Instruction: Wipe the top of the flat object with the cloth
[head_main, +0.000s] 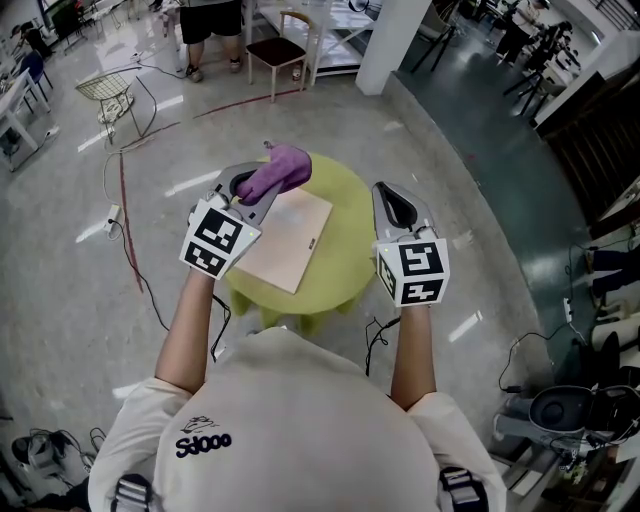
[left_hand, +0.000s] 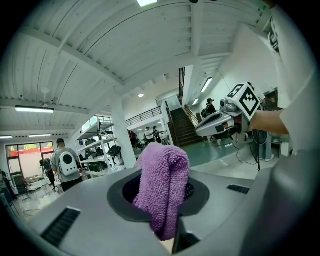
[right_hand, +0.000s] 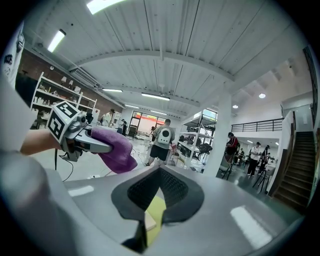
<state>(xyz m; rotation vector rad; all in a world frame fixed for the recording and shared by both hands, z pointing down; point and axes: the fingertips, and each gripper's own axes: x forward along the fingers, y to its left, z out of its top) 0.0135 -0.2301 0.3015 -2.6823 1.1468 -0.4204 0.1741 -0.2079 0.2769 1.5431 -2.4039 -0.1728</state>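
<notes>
— Where is the cloth?

— In my left gripper (head_main: 262, 192). Its jaws are clamped on the purple cloth (head_main: 280, 168), which bulges up out of them in a folded hump, with one end hanging down between the tips.

— And the flat object?

— The pale board (head_main: 290, 240) lies flat on the round yellow-green table (head_main: 345, 275), a little left of the middle. I hold the cloth at the board's far left corner, near the table's far rim. I cannot tell whether it touches the board.

— What about your other hand?

— My right gripper (head_main: 388, 198) sits over the right side of the table, just beside the board and apart from it. Its jaws are drawn in to a thin slit with nothing between them. Through that slit I see the yellow table top and a strip of the board's edge.

— Which way do they point?

— Both point away from me across the table, with the marker cubes nearest my body.
</notes>
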